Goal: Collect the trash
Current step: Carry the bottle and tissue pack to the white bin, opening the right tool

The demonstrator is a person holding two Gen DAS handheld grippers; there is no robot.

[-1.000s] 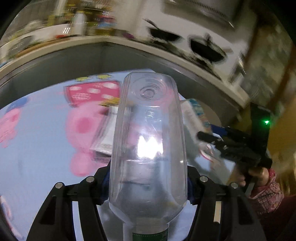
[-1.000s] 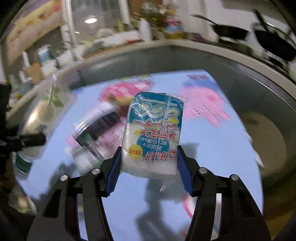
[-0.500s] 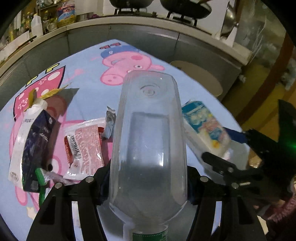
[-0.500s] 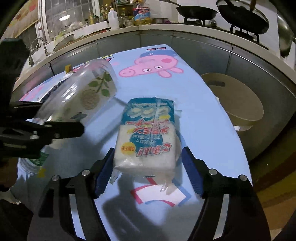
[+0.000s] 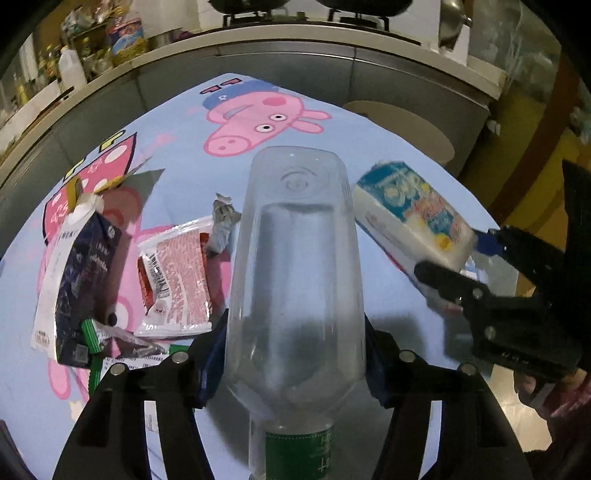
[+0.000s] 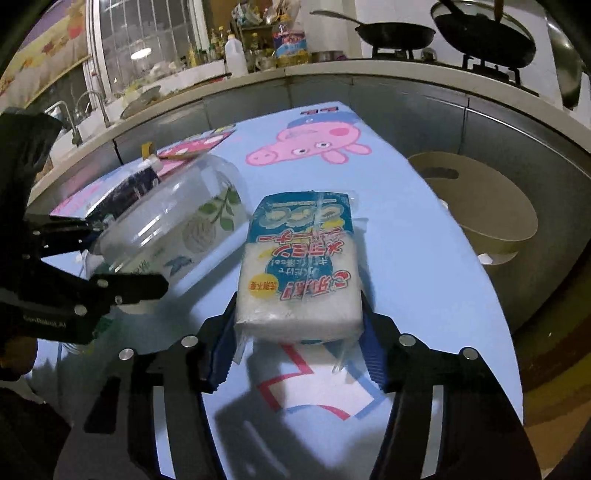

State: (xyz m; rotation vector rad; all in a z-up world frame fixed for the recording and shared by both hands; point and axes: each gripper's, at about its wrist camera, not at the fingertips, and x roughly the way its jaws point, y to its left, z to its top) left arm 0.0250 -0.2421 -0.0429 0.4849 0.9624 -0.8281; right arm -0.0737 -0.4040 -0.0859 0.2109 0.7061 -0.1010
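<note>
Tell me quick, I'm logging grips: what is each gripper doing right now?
Left gripper: closed on the clear plastic bottle.
Right gripper: jaws just closed back in; gripping the wrapped sponge pack.

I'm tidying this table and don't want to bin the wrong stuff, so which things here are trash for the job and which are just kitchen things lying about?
Trash for the job:
- clear plastic bottle, held in the left tool
- wrapped sponge pack, held in the right tool
- dark carton
- red-and-white wrapper
- crumpled foil scrap

Just lying about:
- frying pan
- white jug
- beige stool
</note>
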